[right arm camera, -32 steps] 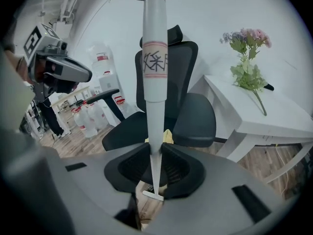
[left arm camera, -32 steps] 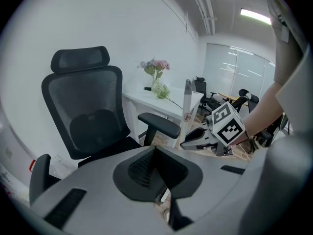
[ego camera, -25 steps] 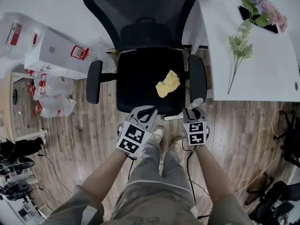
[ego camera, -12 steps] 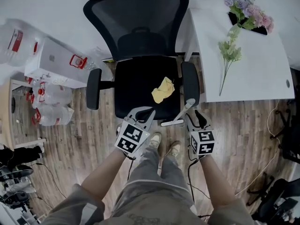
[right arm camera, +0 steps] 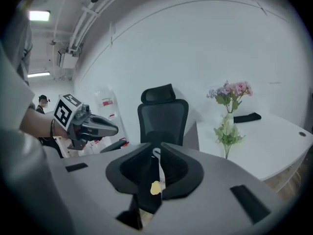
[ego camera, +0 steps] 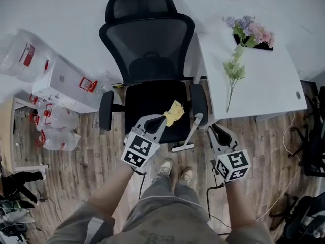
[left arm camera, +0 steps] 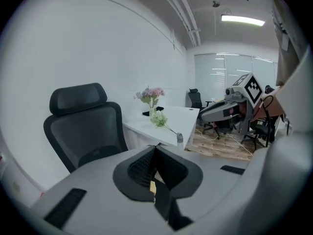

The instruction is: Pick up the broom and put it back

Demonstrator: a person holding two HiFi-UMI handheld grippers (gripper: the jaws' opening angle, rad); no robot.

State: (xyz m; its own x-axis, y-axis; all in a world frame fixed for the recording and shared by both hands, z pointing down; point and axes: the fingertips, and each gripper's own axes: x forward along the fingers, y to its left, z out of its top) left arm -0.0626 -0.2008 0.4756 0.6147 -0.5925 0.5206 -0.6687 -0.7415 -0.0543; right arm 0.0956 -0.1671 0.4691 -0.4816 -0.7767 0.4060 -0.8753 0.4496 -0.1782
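White broom (ego camera: 191, 132) perhaps in the slit of closing right tongs (right arm camera: 156, 154); left tongs (left arm camera: 155, 147) pressed together.

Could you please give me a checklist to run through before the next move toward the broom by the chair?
1. Broom in view at the front edge of the chair: ok.
2. Broom held by a gripper: not ok; it is apart from both.
3. Right gripper ready to grasp: not ok; its jaws are closing with nothing between them.
4. Left gripper ready to grasp: not ok; its jaws are together and empty.
5. Handle free of clutter: ok; the yellow cloth lies on the seat, beside the handle.
6. Place to put the broom back: cannot tell.
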